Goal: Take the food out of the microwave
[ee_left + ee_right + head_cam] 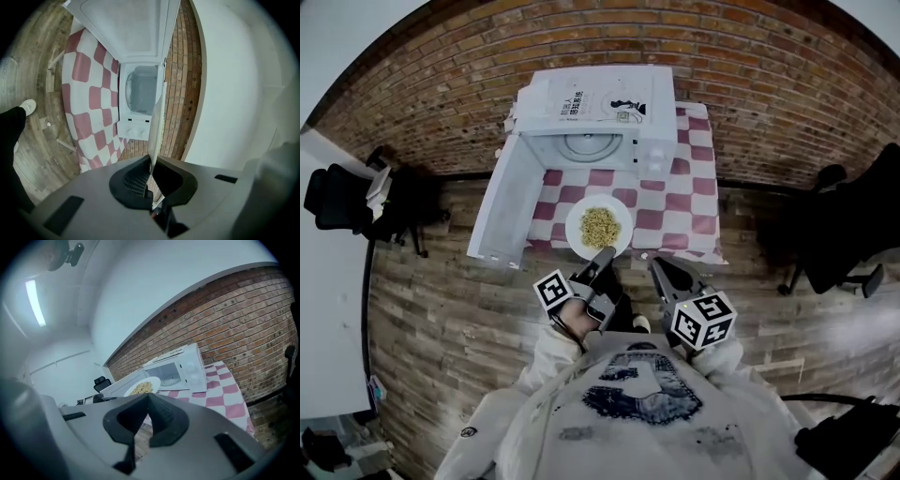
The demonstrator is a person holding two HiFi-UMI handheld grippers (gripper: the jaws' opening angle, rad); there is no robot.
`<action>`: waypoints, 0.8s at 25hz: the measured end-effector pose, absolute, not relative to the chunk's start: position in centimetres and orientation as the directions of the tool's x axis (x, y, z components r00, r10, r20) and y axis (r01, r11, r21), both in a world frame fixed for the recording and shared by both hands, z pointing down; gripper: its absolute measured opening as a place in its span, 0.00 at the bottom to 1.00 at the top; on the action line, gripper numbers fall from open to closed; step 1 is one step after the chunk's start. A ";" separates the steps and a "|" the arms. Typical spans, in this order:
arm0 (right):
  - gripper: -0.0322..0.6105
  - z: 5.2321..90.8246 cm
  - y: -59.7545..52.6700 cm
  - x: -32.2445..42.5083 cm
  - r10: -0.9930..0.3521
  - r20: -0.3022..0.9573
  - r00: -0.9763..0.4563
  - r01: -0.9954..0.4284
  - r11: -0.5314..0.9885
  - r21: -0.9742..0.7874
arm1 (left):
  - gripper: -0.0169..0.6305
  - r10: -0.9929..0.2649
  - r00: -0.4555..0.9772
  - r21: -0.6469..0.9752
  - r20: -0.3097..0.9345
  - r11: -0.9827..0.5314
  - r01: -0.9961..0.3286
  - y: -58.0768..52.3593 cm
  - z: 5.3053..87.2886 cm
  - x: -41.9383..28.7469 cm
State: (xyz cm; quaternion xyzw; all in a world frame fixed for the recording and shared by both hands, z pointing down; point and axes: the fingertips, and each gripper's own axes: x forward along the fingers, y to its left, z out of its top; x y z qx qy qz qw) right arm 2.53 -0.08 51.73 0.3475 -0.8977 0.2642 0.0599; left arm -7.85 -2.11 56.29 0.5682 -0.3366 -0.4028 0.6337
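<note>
My left hand-held gripper is clamped on the plate's near rim. The plate hangs in front of the microwave, over the worktop's front edge. Yellowish food covers its middle. The microwave's door stands open to the plate's left. My right hand-held gripper has its jaws together, holding nothing, just right of the plate.
</note>
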 end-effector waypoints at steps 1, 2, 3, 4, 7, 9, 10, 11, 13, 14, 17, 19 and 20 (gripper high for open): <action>0.07 51.5 0.3 2.7 -0.593 0.288 -0.752 -0.655 0.620 -0.432 | 0.06 -0.892 0.451 0.991 -0.032 0.029 0.128 -1.6 55.9 -7.5; 0.07 51.3 0.6 2.8 -0.593 0.286 -0.753 -0.654 0.622 -0.431 | 0.06 -0.891 0.452 0.991 -0.033 0.028 0.128 -1.1 55.5 -7.2; 0.07 51.2 0.9 2.9 -0.593 0.284 -0.753 -0.653 0.623 -0.431 | 0.06 -0.890 0.454 0.992 -0.033 0.028 0.126 -0.7 55.1 -6.9; 0.07 51.0 1.2 2.9 -0.594 0.282 -0.753 -0.653 0.623 -0.431 | 0.06 -0.889 0.457 0.992 -0.033 0.027 0.125 -0.4 54.8 -6.7; 0.07 50.7 1.6 3.3 -0.604 0.276 -0.748 -0.658 0.618 -0.431 | 0.06 -0.887 0.461 0.991 -0.038 0.024 0.128 0.3 53.8 -6.1; 0.07 50.5 1.7 3.5 -0.612 0.272 -0.742 -0.663 0.612 -0.431 | 0.06 -0.885 0.464 0.990 -0.044 0.024 0.141 0.7 53.1 -5.7; 0.07 50.4 1.8 3.6 -0.615 0.270 -0.741 -0.664 0.611 -0.431 | 0.06 -0.883 0.467 0.989 -0.046 0.025 0.146 1.0 52.8 -5.5; 0.07 50.3 1.9 3.5 -0.617 0.268 -0.740 -0.665 0.610 -0.431 | 0.06 -0.881 0.471 0.989 -0.046 0.028 0.148 1.2 52.5 -5.4; 0.07 50.1 2.1 3.4 -0.623 0.262 -0.737 -0.667 0.609 -0.428 | 0.06 -0.879 0.476 0.988 -0.042 0.035 0.151 1.8 52.2 -5.3; 0.07 50.0 2.1 3.3 -0.627 0.259 -0.735 -0.669 0.609 -0.426 | 0.06 -0.878 0.477 0.987 -0.038 0.041 0.154 2.1 52.1 -5.3; 0.07 49.8 2.2 2.8 -0.636 0.256 -0.728 -0.676 0.605 -0.420 | 0.06 -0.875 0.483 0.985 -0.026 0.059 0.161 2.9 51.8 -5.5; 0.07 49.7 2.3 2.3 -0.640 0.259 -0.724 -0.681 0.601 -0.419 | 0.06 -0.872 0.489 0.985 -0.021 0.066 0.160 3.4 51.6 -5.8; 0.07 49.7 2.4 2.1 -0.641 0.261 -0.722 -0.683 0.599 -0.418 | 0.06 -0.870 0.493 0.985 -0.019 0.068 0.158 3.6 51.5 -6.0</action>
